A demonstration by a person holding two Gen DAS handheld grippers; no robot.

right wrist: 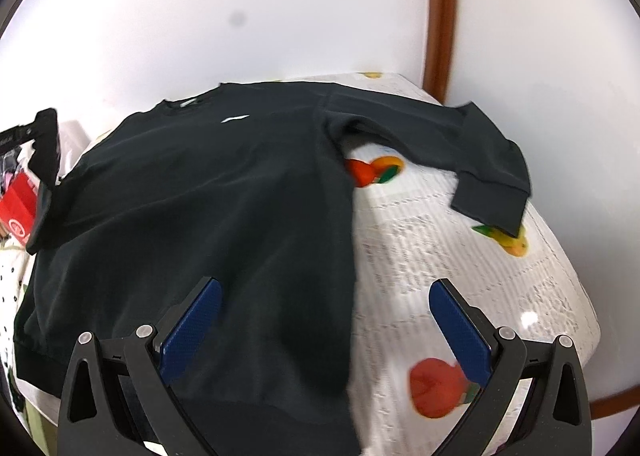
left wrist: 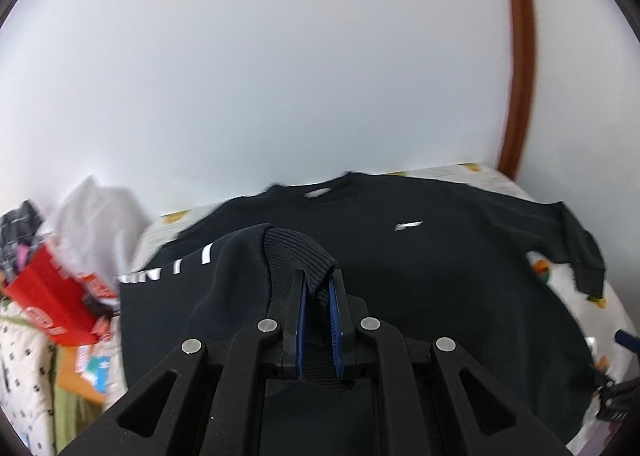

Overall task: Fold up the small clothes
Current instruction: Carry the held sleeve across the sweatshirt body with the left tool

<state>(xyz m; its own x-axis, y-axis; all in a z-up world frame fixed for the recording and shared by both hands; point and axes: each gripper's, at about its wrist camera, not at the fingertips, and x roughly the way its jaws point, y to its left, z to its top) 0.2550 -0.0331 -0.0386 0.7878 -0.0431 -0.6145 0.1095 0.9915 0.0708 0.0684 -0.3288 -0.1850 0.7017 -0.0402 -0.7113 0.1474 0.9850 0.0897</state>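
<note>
A black sweatshirt [right wrist: 208,192] lies spread flat on a table covered with a white fruit-print cloth [right wrist: 460,256]. Its right sleeve [right wrist: 492,160] stretches out to the right, cuff near the table edge. In the left wrist view my left gripper [left wrist: 319,280] is shut on the ribbed cuff [left wrist: 296,252] of the other sleeve, which is lifted and folded over the sweatshirt's body [left wrist: 440,276]. White lettering shows on that sleeve [left wrist: 192,260]. My right gripper [right wrist: 324,288] hangs open above the sweatshirt's lower right edge, with nothing between its blue pads [right wrist: 460,332].
A red bag [left wrist: 52,304] and a heap of clothes [left wrist: 92,208] sit left of the table. The left gripper's body [right wrist: 44,160] shows at the left of the right wrist view. A white wall and a brown door frame [left wrist: 520,56] stand behind.
</note>
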